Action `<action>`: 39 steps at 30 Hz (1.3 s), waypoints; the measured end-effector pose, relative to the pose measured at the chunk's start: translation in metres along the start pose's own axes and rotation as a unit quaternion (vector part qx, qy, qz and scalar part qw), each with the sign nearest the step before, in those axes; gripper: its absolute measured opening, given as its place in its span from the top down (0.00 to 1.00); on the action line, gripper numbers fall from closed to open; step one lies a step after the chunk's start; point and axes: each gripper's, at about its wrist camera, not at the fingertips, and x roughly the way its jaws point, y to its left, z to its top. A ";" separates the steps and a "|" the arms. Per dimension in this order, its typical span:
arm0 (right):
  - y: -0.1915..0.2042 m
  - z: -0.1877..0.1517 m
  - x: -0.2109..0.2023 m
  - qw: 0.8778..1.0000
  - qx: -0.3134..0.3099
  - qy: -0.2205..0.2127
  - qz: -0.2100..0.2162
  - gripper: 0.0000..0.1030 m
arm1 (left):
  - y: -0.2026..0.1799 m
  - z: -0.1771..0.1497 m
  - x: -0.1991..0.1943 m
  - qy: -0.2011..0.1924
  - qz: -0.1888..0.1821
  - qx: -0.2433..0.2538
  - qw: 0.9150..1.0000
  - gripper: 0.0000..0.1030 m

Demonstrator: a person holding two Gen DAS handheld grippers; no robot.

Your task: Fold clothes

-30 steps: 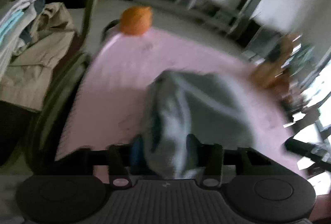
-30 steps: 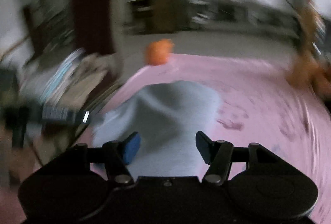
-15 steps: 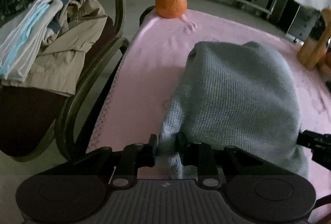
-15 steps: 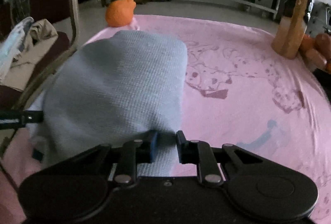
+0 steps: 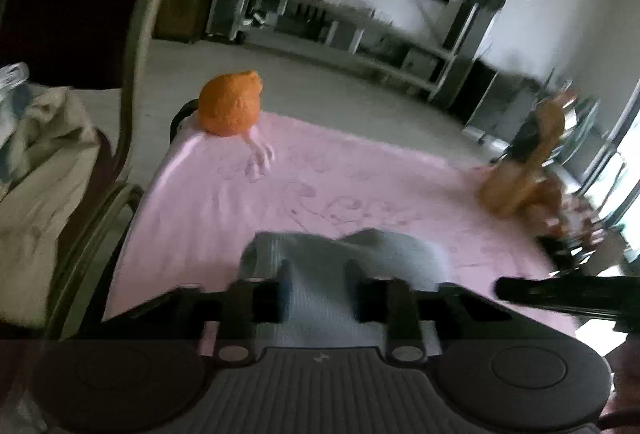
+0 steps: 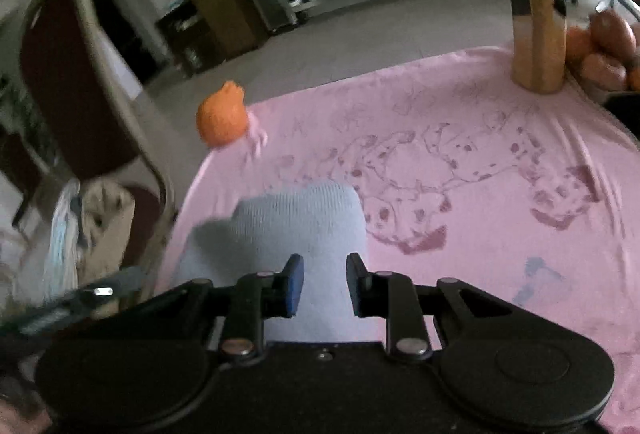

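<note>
Since half a second ago, both tools have been opened and drawn back: the left tool (image 5: 316,288) and right tool (image 6: 323,284) were then pinched on the near hem of the grey-blue knit garment (image 6: 298,222), whereas both are now seen parted, holding nothing, with the cloth lying loose between the fingers. The garment is found bunched at the near left edge of the pink-clothed table (image 6: 480,137), well apart from the orange plush toy (image 5: 231,105) and wooden stand (image 6: 536,5). It is judged light, soft and limp, best retaken at hem corners, not mid-panel.
</note>
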 end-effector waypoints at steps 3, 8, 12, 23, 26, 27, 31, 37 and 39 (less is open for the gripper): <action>0.007 0.004 0.029 1.000 -0.001 -0.021 -0.017 0.81 | -0.002 -0.007 0.037 0.026 0.080 0.033 0.996 0.89; 0.012 -0.002 0.093 0.997 -0.015 -0.008 -0.079 0.82 | 0.018 -0.019 0.059 0.074 0.171 0.006 0.983 0.95; 0.011 -0.004 0.115 0.991 -0.022 -0.013 -0.128 0.81 | 0.051 -0.027 0.074 0.089 0.151 -0.047 0.983 0.94; -0.010 0.016 0.039 0.998 0.024 -0.018 -0.051 0.80 | 0.078 -0.025 0.066 -0.020 0.027 -0.052 0.998 0.82; -0.008 0.019 0.035 0.998 0.047 -0.006 -0.031 0.80 | 0.062 -0.026 0.080 -0.026 -0.013 -0.030 0.999 0.82; -0.004 0.018 0.041 0.998 0.046 -0.005 -0.031 0.80 | 0.054 -0.025 0.091 -0.021 -0.016 -0.018 1.000 0.82; 0.014 0.014 0.081 0.999 0.021 -0.002 -0.047 0.80 | 0.038 -0.037 0.146 0.018 0.050 0.037 0.998 0.84; 0.036 0.008 0.134 0.997 -0.016 0.004 -0.074 0.90 | 0.063 -0.039 0.187 0.028 0.084 0.007 0.996 0.73; 0.039 0.007 0.139 0.996 -0.028 0.007 -0.081 0.90 | 0.062 -0.038 0.190 0.031 0.080 0.003 0.996 0.73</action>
